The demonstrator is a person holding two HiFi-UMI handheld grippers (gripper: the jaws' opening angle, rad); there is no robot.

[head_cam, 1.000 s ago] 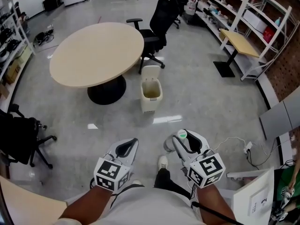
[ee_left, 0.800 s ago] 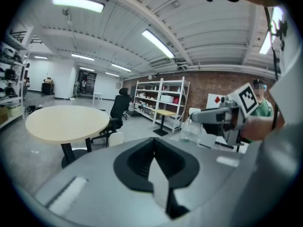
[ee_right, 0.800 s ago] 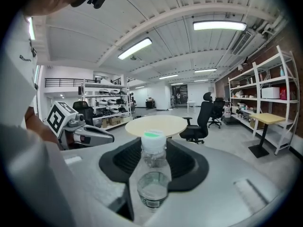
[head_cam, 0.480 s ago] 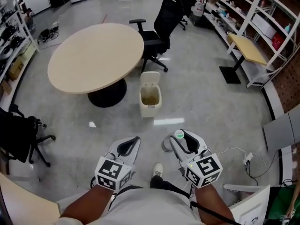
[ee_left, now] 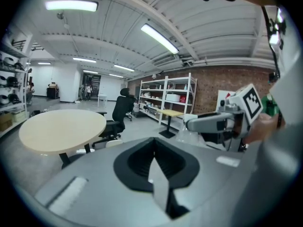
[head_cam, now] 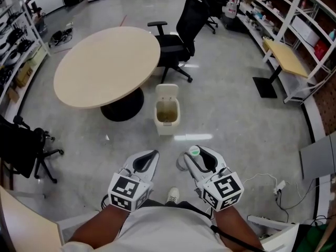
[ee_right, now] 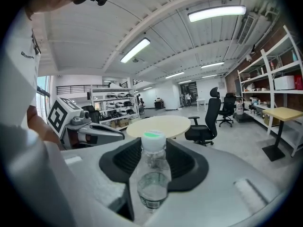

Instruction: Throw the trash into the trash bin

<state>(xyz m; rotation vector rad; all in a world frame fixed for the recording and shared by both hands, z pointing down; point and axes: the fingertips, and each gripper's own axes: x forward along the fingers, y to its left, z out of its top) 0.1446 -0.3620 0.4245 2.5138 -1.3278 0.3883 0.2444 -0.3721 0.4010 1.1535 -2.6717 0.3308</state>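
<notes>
The right gripper (ee_right: 154, 145) pinches a small plastic bottle (ee_right: 153, 178). Its jaws stand partly apart, one pad on each side of the bottle's body. The bottle lies along the jaws with its cap (ee_right: 153, 138) foremost, pointing toward the trash bin (head_cam: 167, 128). It is clear and ribbed, with some water in the part nearest the gripper's body. The cap is white with a green top.

The left gripper (ee_left: 154, 150) has its jaws pressed together so that the tips meet in one line, with nothing between them. It is level with the right gripper, on the same near side of the bin, and the two are near each other without touching.

The trash bin is a small cream one standing on the grey floor. Its lid (head_cam: 167, 92) is tipped up on the bin's far side, and the opening looks brownish inside; what lies in there cannot be made out. The bottle is well short of the bin, on its near side and slightly to its right as the head view shows it.

To the bin's left and just beside it is the dark foot of a round table (head_cam: 105, 64) with a pale top. Beyond the bin stands a black office chair (head_cam: 181, 33). On the near side of the bin, below the grippers, one of the person's shoes (head_cam: 171, 195) shows on the floor.
</notes>
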